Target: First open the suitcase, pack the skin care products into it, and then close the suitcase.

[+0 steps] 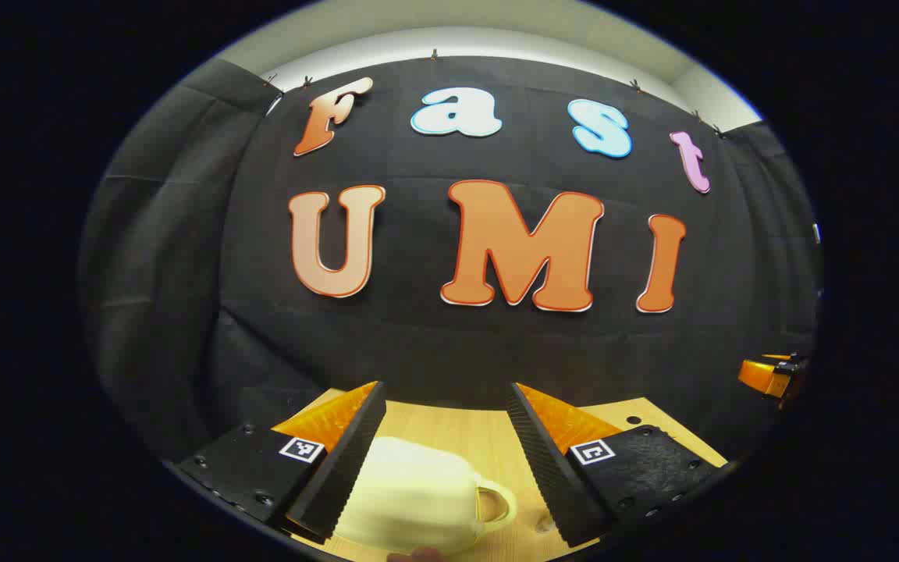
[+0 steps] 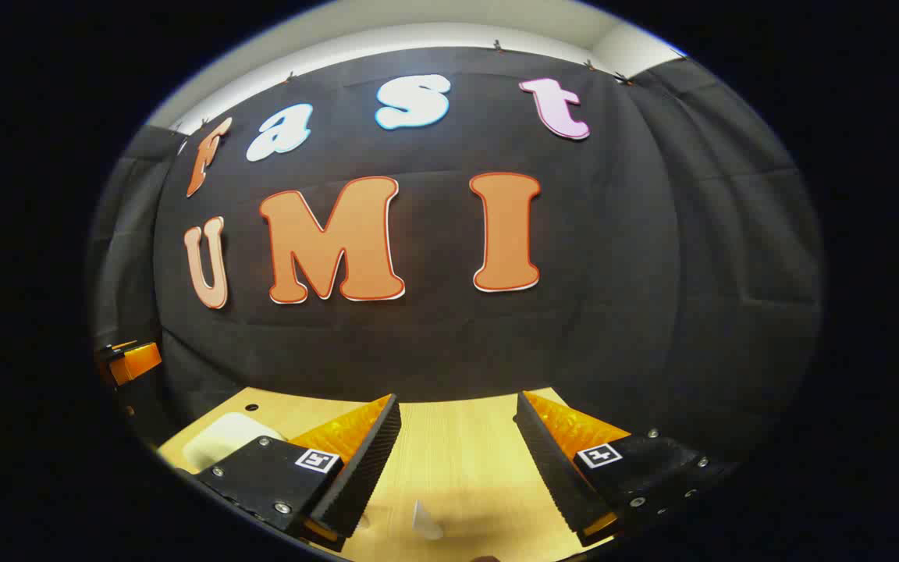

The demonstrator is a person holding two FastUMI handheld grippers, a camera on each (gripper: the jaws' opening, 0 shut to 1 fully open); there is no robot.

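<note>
- While your left gripper [image 1: 446,460] hangs above the counter [image 1: 449,429], its fingers stand wide apart and hold nothing.
- Below and between those fingers you see the cream suitcase [image 1: 410,496], lid closed, lying on the counter with its handle [image 1: 496,503] toward the right of the left gripper view.
- Your right gripper [image 2: 457,460] is also spread wide and empty, over bare wood.
- From the right gripper view, the suitcase [image 2: 227,437] lies at lower left, partly behind your gripper's body.
- A small pale item [image 2: 426,521] lies on the counter between the right fingers; you cannot tell what it is.
- Each view catches the other gripper at its edge, well apart.
</note>
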